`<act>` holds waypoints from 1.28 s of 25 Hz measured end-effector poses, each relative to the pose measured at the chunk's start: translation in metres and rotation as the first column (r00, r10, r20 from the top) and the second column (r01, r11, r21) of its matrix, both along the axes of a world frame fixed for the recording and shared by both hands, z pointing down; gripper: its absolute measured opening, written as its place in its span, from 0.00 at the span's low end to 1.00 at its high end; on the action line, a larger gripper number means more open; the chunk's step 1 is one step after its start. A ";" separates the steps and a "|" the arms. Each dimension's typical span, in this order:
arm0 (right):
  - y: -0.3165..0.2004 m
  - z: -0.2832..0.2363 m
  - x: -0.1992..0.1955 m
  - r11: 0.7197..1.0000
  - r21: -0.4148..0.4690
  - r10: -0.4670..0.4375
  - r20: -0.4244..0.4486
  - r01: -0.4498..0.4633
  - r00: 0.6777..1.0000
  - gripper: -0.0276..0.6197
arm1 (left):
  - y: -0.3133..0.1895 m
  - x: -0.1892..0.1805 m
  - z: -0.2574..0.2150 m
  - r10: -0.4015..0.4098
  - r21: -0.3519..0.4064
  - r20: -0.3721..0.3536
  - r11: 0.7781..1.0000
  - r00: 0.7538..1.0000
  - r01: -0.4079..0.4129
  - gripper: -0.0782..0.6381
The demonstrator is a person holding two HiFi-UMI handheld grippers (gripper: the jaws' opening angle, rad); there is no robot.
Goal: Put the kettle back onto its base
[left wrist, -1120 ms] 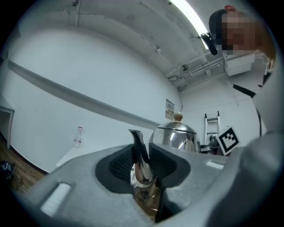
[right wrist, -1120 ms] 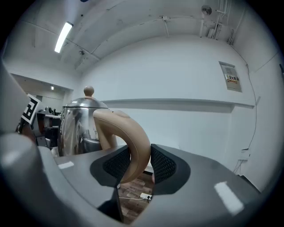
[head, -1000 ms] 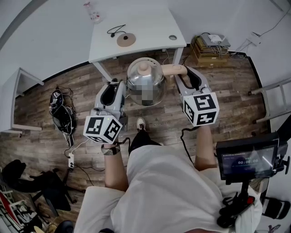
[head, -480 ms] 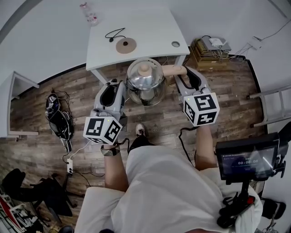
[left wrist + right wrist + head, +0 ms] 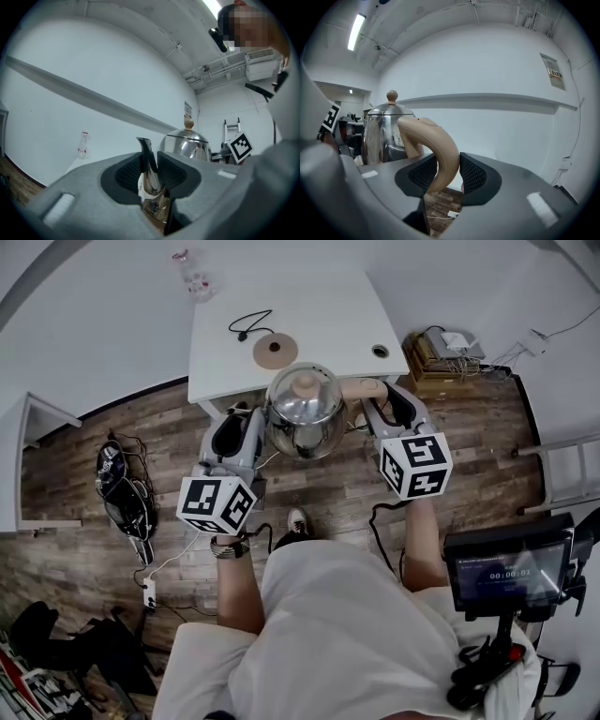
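Steel kettle [image 5: 305,418] by desk [image 5: 328,315] edge: left claw [image 5: 150,171] pinches spout [image 5: 146,154], right claw [image 5: 447,173] grips tan handle [image 5: 436,140] (wall notice [image 5: 555,72] unreadable).

Silver kettle [image 5: 305,418] with tan handle [image 5: 361,387], tan base [image 5: 275,351], white table [image 5: 328,315].

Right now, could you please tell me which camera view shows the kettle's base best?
The head view: the round base lies in plain sight on the white table. Neither gripper view shows it; both look at the kettle.
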State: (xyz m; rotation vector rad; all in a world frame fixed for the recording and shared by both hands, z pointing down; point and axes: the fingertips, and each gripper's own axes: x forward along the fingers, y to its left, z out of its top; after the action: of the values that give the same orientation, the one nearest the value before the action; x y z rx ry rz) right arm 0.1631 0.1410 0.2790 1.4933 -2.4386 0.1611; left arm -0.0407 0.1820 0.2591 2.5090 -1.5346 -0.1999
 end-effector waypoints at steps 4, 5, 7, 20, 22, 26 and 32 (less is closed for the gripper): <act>-0.017 0.004 -0.017 1.000 -0.014 0.009 0.009 -0.009 1.000 0.28 | -0.017 -0.017 0.002 0.007 0.000 -0.004 1.000 1.000 -0.007 0.26; -0.021 0.005 -0.022 1.000 -0.016 0.013 0.011 -0.013 1.000 0.28 | -0.022 -0.022 0.003 0.010 -0.003 -0.003 1.000 1.000 -0.010 0.26; -0.029 0.008 -0.030 0.999 -0.023 0.024 0.011 -0.024 1.000 0.28 | -0.031 -0.031 0.007 0.016 -0.015 -0.002 1.000 1.000 -0.016 0.26; -0.066 0.020 -0.064 0.996 -0.050 0.067 -0.014 -0.067 0.998 0.29 | -0.074 -0.066 0.028 0.050 -0.056 -0.038 0.997 0.998 -0.052 0.26; -0.068 0.019 -0.065 0.997 -0.045 0.068 -0.016 -0.069 0.998 0.29 | -0.077 -0.067 0.028 0.053 -0.057 -0.032 0.997 0.998 -0.055 0.26; -0.071 0.022 -0.065 0.997 -0.044 0.061 -0.012 -0.062 0.998 0.29 | -0.079 -0.067 0.031 0.047 -0.061 -0.017 0.997 0.999 -0.048 0.26; -0.107 0.027 -0.071 0.998 -0.043 0.050 -0.007 -0.050 0.999 0.29 | -0.114 -0.072 0.037 0.035 -0.072 -0.016 0.997 0.999 -0.036 0.26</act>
State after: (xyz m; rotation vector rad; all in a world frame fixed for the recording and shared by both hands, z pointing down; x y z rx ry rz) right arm 0.0916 0.0336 0.3055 1.5350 -2.3788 0.2178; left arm -0.1125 0.0679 0.2957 2.4714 -1.4637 -0.1543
